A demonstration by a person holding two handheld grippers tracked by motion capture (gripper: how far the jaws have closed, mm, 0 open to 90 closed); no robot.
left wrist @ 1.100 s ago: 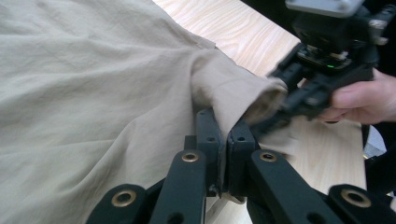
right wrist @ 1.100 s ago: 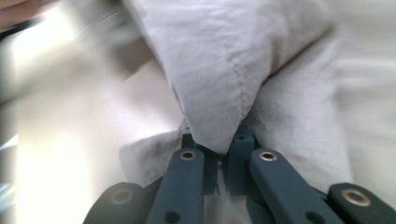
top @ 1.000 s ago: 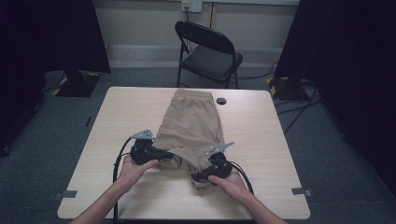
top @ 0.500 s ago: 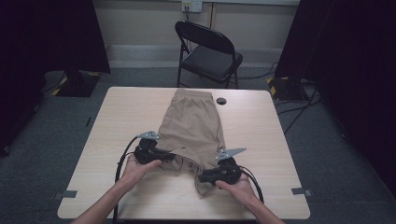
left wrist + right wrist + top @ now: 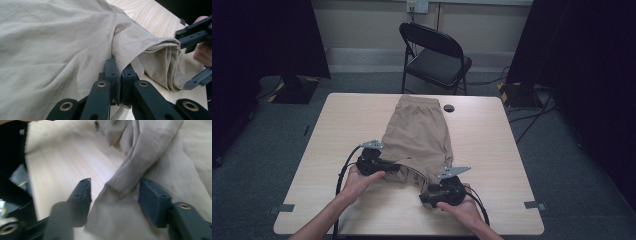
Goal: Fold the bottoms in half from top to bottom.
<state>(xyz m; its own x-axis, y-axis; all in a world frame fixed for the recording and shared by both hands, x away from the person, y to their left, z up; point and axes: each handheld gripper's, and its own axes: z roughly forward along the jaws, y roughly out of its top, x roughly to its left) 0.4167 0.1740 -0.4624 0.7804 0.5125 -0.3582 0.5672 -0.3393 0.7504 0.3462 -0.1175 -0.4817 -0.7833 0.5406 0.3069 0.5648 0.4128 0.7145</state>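
Tan shorts (image 5: 419,135) lie flat on the wooden table (image 5: 492,150), waistband at the far side, leg openings toward me. My left gripper (image 5: 393,167) is at the left leg hem, and in the left gripper view my left gripper (image 5: 119,72) is shut on a fold of the shorts (image 5: 50,45). My right gripper (image 5: 432,192) sits at the right leg hem near the table's front. In the right gripper view my right gripper (image 5: 115,192) is open, and a bunched fold of the shorts (image 5: 150,150) lies between its jaws.
A small black disc (image 5: 448,107) lies on the table beside the waistband. A black folding chair (image 5: 437,52) stands behind the table. Dark curtains hang at both sides. Bare wood stretches to the left and right of the shorts.
My right gripper has moved toward the front edge and to the right, along the right leg hem. My left gripper has stayed shut on the left leg hem.
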